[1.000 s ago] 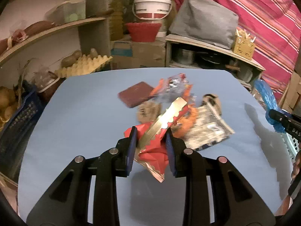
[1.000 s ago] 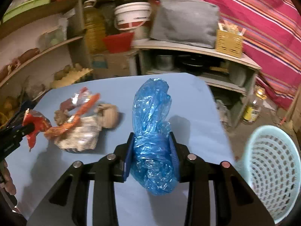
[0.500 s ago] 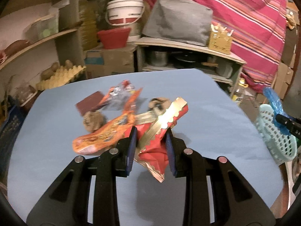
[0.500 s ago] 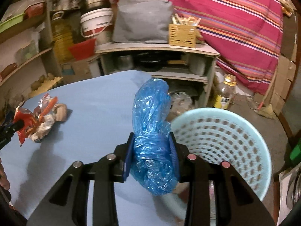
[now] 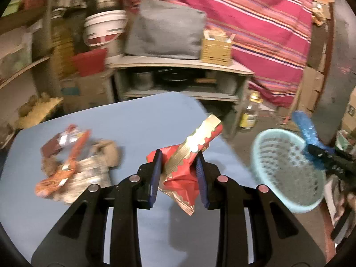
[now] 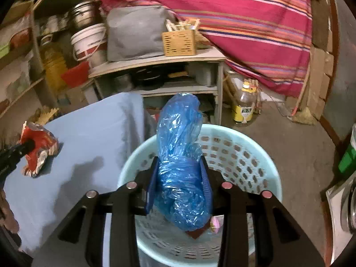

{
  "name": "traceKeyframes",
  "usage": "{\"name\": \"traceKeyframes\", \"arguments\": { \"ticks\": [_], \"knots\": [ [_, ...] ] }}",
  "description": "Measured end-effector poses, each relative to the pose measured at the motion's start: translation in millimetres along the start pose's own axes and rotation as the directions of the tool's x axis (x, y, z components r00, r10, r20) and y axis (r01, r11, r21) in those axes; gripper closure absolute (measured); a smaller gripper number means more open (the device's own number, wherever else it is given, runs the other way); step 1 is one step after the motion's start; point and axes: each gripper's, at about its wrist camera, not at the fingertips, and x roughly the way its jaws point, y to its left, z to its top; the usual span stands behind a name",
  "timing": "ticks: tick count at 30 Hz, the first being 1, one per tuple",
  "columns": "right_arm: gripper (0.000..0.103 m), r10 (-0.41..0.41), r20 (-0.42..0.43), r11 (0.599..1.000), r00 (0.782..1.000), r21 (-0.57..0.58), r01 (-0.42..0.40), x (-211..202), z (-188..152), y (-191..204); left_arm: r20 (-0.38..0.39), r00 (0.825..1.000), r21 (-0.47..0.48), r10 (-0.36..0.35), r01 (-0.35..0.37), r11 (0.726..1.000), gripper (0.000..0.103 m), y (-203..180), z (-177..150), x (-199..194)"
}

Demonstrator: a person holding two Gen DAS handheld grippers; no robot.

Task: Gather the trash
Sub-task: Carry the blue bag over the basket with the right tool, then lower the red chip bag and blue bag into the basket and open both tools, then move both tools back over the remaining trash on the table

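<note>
My left gripper (image 5: 178, 158) is shut on a red and gold foil wrapper (image 5: 189, 155), held above the blue table (image 5: 138, 120). A pile of wrappers and crumpled paper (image 5: 73, 166) lies on the table to its left. My right gripper (image 6: 180, 162) is shut on a crumpled blue plastic bag (image 6: 180, 146), held directly over the light blue perforated basket (image 6: 249, 151) on the floor off the table's right edge. Some scraps lie at the bottom of the basket. In the left wrist view the basket (image 5: 287, 171) and the blue bag (image 5: 304, 129) show at right.
A grey shelf unit (image 6: 160, 62) with pots, a wicker box (image 6: 179, 41) and a grey bag stands behind the table. A yellow-labelled bottle (image 6: 243, 106) stands on the floor. White bucket (image 5: 104, 29) and shelves sit at left; a striped cloth hangs behind.
Both grippers swung to the right with their loads. The right one went from over the table to above the basket; the left one moved away from the trash pile toward the table's right edge.
</note>
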Motion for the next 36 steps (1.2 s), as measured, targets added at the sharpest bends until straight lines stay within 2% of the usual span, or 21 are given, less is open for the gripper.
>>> {"name": "traceKeyframes", "arguments": {
  "ticks": [4, 11, 18, 19, 22, 23, 27, 29, 34, 36],
  "knots": [
    [0.068, -0.044, -0.001, 0.999, 0.999, 0.016, 0.044, 0, 2, -20, -0.006, 0.998, 0.033, -0.067, 0.067, 0.997, 0.075, -51, 6, 12],
    [0.068, -0.051, -0.014, 0.997, 0.999, 0.066, 0.052, 1, 1, -51, -0.038, 0.989, 0.109, -0.143, 0.146, 0.983, 0.074, -133, 1, 36],
    [0.068, -0.056, -0.036, 0.992, 0.998, 0.113, 0.060, 7, -6, -77, -0.071, 0.983, 0.136, -0.170, 0.178, 0.975, 0.071, -173, -4, 60],
    [0.068, -0.057, -0.036, 0.991, 0.998, 0.117, 0.060, 7, -6, -80, -0.076, 0.982, 0.137, -0.172, 0.181, 0.974, 0.070, -174, -4, 63],
    [0.068, -0.054, -0.034, 0.989, 0.998, 0.136, 0.058, 8, -4, -83, -0.069, 0.986, 0.138, -0.152, 0.160, 0.977, 0.036, -177, -4, 68],
    [0.068, -0.053, -0.032, 0.989, 0.998, 0.140, 0.057, 7, -5, -83, -0.058, 0.988, 0.136, -0.145, 0.152, 0.979, 0.032, -176, -3, 67],
    [0.068, -0.048, -0.032, 0.989, 0.998, 0.137, 0.052, 9, -3, -78, -0.054, 0.990, 0.129, -0.133, 0.139, 0.982, 0.024, -168, 0, 66],
    [0.068, -0.048, -0.035, 0.991, 0.998, 0.125, 0.052, 10, -4, -75, -0.037, 0.992, 0.124, -0.118, 0.122, 0.985, 0.016, -160, 1, 63],
    [0.065, -0.050, -0.051, 0.994, 0.997, 0.091, 0.054, 18, -2, -60, -0.013, 0.997, 0.101, -0.082, 0.083, 0.991, 0.010, -129, 1, 50],
    [0.043, -0.056, -0.073, 0.995, 0.996, 0.082, 0.062, 22, -4, -55, -0.001, 0.998, 0.094, -0.067, 0.067, 0.993, 0.007, -116, 0, 45]
  ]
}}
